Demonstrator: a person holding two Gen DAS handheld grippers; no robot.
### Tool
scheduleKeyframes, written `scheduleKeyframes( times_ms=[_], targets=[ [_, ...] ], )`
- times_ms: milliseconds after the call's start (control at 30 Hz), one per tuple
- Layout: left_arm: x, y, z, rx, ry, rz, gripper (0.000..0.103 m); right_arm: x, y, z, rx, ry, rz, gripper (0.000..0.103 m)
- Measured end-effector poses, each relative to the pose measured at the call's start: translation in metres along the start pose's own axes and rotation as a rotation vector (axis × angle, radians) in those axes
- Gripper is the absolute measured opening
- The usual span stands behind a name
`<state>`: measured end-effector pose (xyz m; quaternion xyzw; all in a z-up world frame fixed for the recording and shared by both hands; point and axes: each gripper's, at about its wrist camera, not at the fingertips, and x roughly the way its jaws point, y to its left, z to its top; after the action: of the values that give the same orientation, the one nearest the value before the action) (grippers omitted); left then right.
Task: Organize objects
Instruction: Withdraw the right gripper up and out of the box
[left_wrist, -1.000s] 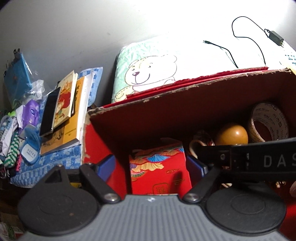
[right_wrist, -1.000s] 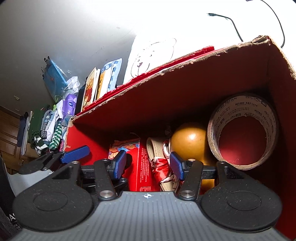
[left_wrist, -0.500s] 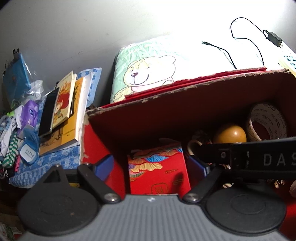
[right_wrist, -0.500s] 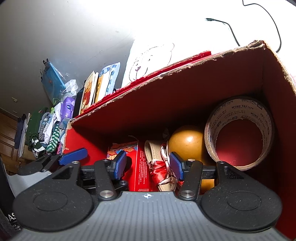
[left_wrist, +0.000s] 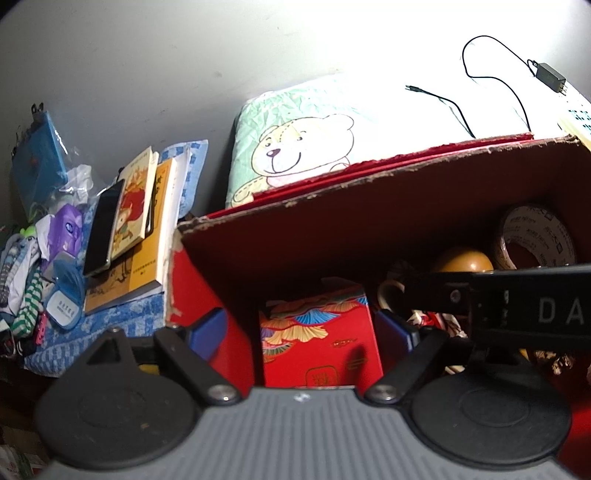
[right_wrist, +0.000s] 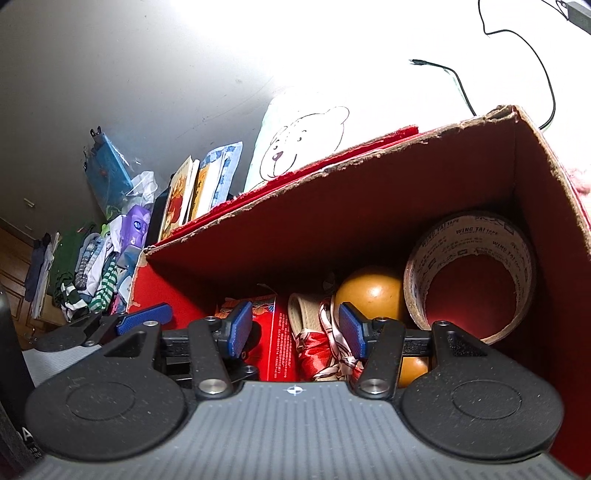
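A red cardboard box stands open toward me. Inside lie a red patterned packet, a red silk cloth bundle, an orange ball and a roll of tape. My left gripper is open, with its pads on either side of the packet near the box's left wall. My right gripper is open over the cloth bundle, just left of the ball. Its black body crosses the left wrist view.
Behind the box lies a bear-print pillow with a black charger cable on the bright surface. To the left are stacked books with a phone on them, a blue pouch and a heap of clothes.
Both cameras have drawn back and up a little, so the box sits lower in the right wrist view. Both grippers stay open and the things in the box have not moved.
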<state>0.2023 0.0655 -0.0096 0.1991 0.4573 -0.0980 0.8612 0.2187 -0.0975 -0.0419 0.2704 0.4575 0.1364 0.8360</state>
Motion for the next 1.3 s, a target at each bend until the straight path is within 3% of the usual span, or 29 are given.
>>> scheduleKeyframes(
  times_ms=[333, 667, 1067, 1300],
  targets=[
    [-0.002, 0.000, -0.001, -0.013, -0.012, 0.015, 0.090, -0.004, 0.002, -0.002, -0.005, -0.026, -0.030, 0.056],
    [-0.012, 0.002, -0.006, -0.036, -0.045, 0.026, 0.085, -0.025, 0.012, -0.009, -0.104, -0.097, -0.163, 0.056],
    [-0.063, 0.009, -0.019, -0.096, -0.115, -0.014, 0.089, -0.061, 0.022, -0.025, -0.179, -0.170, -0.231, 0.057],
    [-0.086, 0.008, -0.030, -0.104, -0.133, 0.015, 0.090, -0.074, 0.032, -0.040, -0.221, -0.194, -0.278, 0.061]
  ],
)
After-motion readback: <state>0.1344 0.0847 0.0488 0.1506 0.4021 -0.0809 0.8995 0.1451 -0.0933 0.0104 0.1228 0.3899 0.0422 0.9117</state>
